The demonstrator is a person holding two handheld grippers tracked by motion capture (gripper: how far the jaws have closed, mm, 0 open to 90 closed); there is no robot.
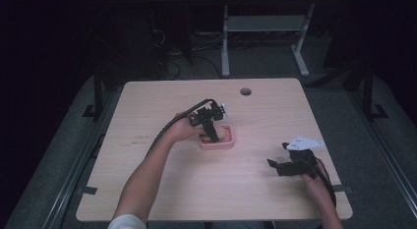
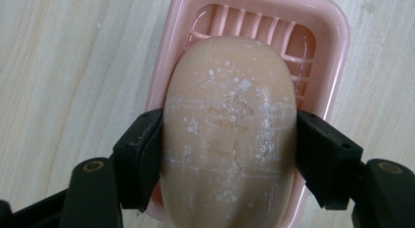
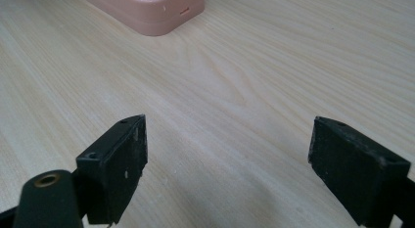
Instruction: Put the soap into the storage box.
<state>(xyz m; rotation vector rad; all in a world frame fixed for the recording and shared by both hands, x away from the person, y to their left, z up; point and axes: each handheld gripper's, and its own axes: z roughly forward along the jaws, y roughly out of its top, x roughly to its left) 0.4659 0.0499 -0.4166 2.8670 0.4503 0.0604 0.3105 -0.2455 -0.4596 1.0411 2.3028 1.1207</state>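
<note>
A tan oval bar of soap (image 2: 230, 135), dusted with white flecks, is pinched at both sides by my left gripper (image 2: 229, 154) right over a pink slatted soap dish (image 2: 337, 47). From the high view the left gripper (image 1: 212, 133) points down into the soap dish (image 1: 229, 143) near the table's middle. My right gripper (image 1: 276, 166) rests low at the table's right front, its jaws wide apart with nothing between them. Its own view has the right gripper (image 3: 227, 162) over bare wood, facing the soap dish (image 3: 151, 12) farther off.
The light wooden table (image 1: 162, 180) has a round cable hole (image 1: 245, 91) near its far edge. Beyond the table stand white desk legs (image 1: 225, 52) and loose cables on a dark floor.
</note>
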